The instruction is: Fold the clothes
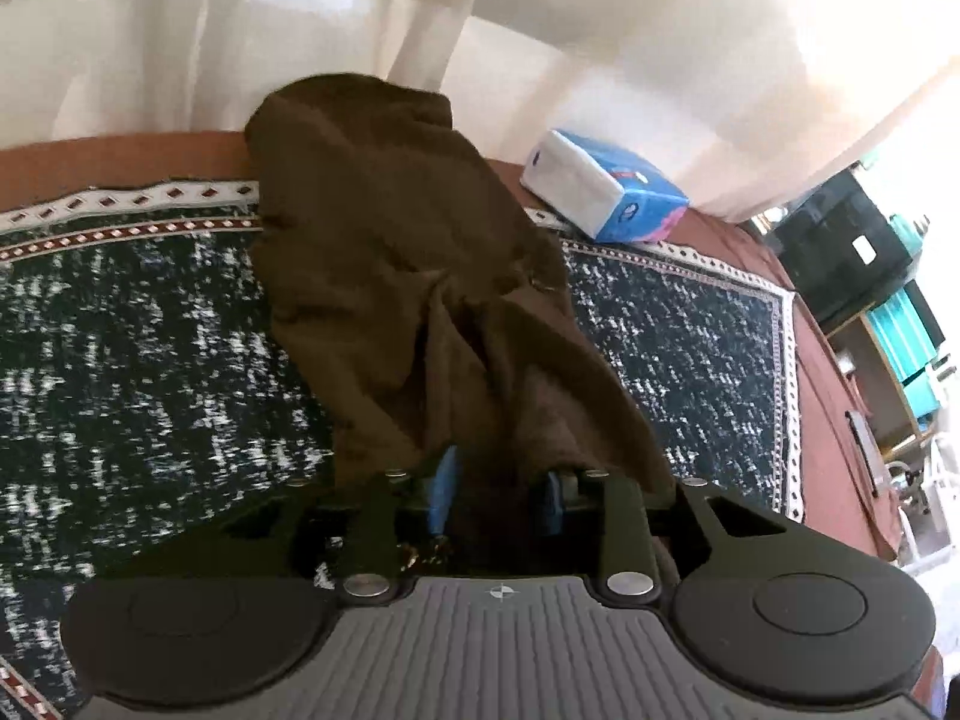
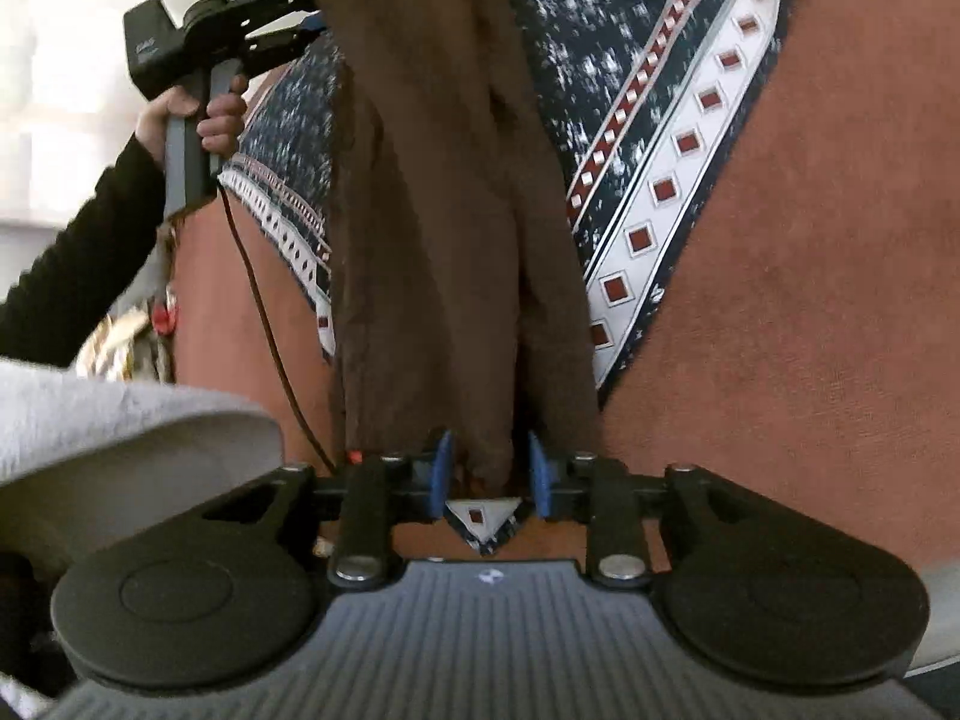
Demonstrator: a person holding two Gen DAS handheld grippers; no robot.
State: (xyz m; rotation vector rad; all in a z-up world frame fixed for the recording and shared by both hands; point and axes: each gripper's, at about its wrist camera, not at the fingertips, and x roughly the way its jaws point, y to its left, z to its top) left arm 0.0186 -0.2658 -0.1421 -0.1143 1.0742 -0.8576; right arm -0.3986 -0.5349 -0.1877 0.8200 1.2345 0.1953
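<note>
A dark brown garment [image 1: 396, 252] hangs stretched above a patterned cloth, held at both ends. In the left wrist view my left gripper [image 1: 498, 489] is shut on one bunched end, with the blue pads [image 1: 444, 486] pressed into the fabric. In the right wrist view the garment [image 2: 432, 210] runs from my right gripper [image 2: 489, 471], shut on the near end, up to the left gripper [image 2: 300, 24] at the top left. A hand [image 2: 198, 120] in a black sleeve holds that gripper's handle. The garment's folds hide the pad faces.
Under the garment lies a dark blue speckled cloth [image 1: 120, 324] with a white and red diamond border [image 2: 672, 192] on a rust-brown surface [image 2: 810, 240]. A blue and white tissue pack [image 1: 600, 186] sits at its far edge by pale curtains [image 1: 630, 30]. Grey fabric [image 2: 120, 420] is near left.
</note>
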